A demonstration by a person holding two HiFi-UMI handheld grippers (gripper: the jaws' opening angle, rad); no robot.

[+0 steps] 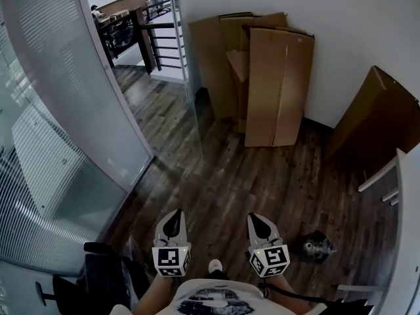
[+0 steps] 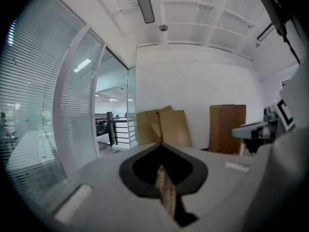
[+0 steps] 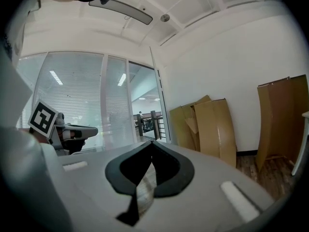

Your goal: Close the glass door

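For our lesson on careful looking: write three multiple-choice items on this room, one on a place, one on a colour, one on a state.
1. Where are the cardboard sheets? A flat in the doorway; B leaning on the white wall; C on a shelf.
2. What colour is the floor? A dark brown; B white; C green.
3. How are the left hand-held gripper and right hand-held gripper? A both wide open; B both shut on a handle; C both shut, empty.
Key: B, their tops rest against the wall; A, dark wood planks show; C, each gripper view shows jaws together, nothing between.
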